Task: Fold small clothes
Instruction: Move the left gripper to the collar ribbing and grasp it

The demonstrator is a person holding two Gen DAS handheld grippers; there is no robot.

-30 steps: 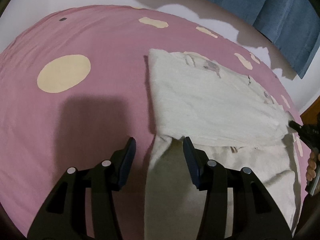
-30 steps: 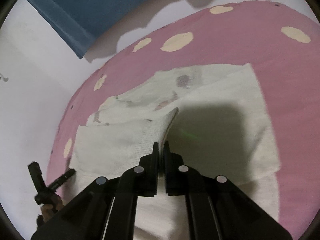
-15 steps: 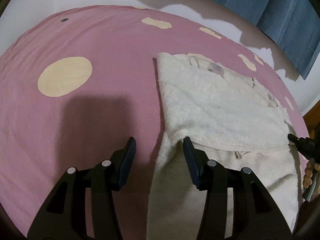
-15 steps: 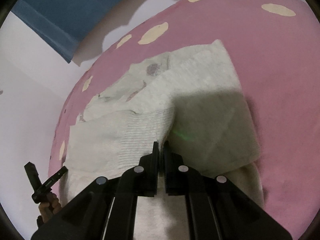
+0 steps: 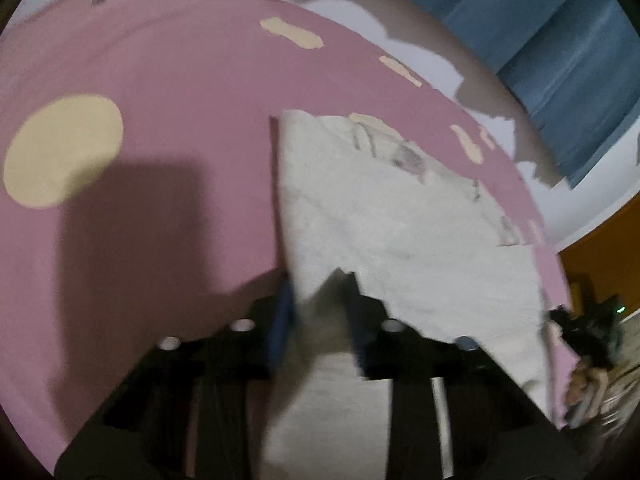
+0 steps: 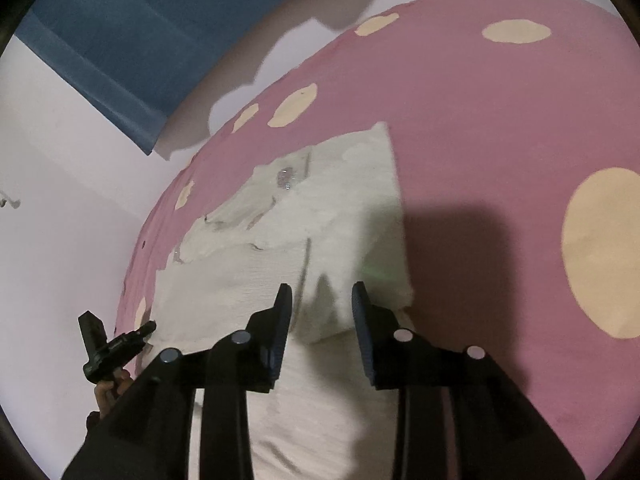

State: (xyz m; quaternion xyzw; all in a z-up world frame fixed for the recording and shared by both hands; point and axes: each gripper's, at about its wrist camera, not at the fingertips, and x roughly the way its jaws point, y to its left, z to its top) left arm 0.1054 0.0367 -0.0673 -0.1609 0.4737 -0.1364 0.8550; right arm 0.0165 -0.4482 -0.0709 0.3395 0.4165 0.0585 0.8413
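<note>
A small cream knitted garment (image 5: 400, 232) lies partly folded on the pink sheet (image 5: 160, 80), its upper layer turned over the lower one. My left gripper (image 5: 318, 312) is open, its jaws astride the folded layer's near-left corner, the view blurred. The garment also shows in the right wrist view (image 6: 300, 240). My right gripper (image 6: 322, 304) is open and empty, just above the folded layer's near edge. The other gripper appears small at the left of the right wrist view (image 6: 116, 344) and at the right edge of the left wrist view (image 5: 580, 328).
The pink sheet has cream spots (image 5: 60, 148) and covers a bed that ends at a white wall (image 6: 60, 200). A blue curtain (image 6: 140, 40) hangs behind it. An orange-brown surface (image 5: 608, 256) shows at the far right.
My right gripper has opened and let go of the garment's edge, which now lies flat. My left gripper has moved forward over the folded corner, its jaws narrower than before.
</note>
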